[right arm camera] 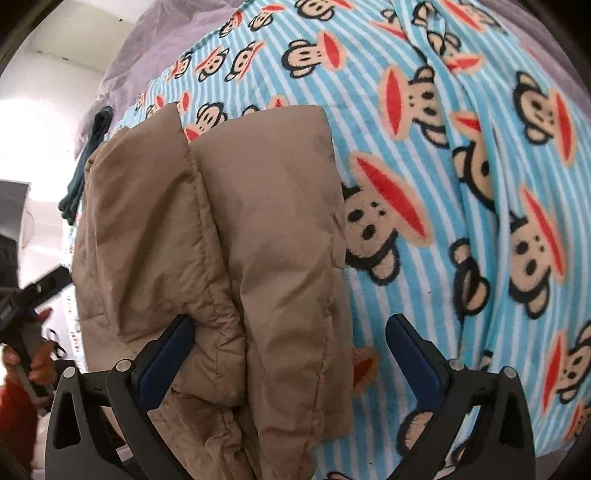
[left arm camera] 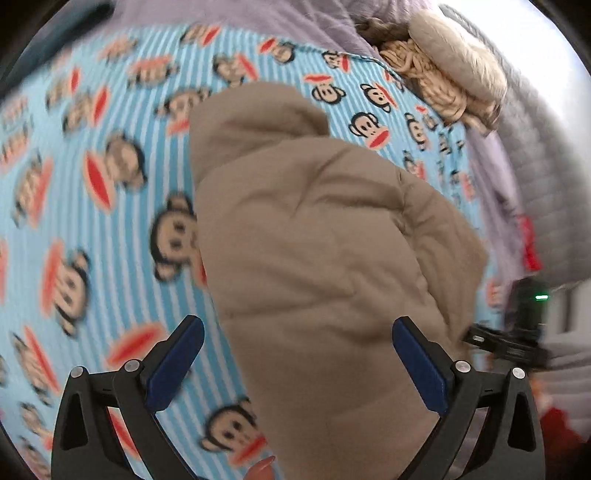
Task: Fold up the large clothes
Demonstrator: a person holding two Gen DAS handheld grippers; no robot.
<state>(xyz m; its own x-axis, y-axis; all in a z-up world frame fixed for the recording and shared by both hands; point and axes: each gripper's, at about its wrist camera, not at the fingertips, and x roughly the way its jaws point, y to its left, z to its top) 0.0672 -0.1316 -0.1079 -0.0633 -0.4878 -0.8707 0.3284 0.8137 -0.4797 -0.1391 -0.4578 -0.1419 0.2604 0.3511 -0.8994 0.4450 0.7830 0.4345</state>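
Observation:
A tan padded jacket (left arm camera: 314, 240) lies folded in a long bundle on a blue striped blanket (left arm camera: 122, 206) printed with monkey faces. My left gripper (left arm camera: 297, 325) hangs over the near end of the jacket, open, its blue pads (left arm camera: 177, 362) wide apart and not pressing on the fabric. In the right wrist view the jacket (right arm camera: 221, 240) shows two folded layers side by side with a stitched seam between them. My right gripper (right arm camera: 291, 322) stands open above the jacket's near right edge, one finger over the fabric and the other over the blanket (right arm camera: 461, 184).
A heap of beige knitted and fluffy clothes (left arm camera: 443, 74) sits at the far right of the bed on a purple sheet (left arm camera: 258, 14). A dark teal garment (right arm camera: 88, 158) hangs at the bed's left edge. A person's hand (right arm camera: 37, 365) grips a handle at the left.

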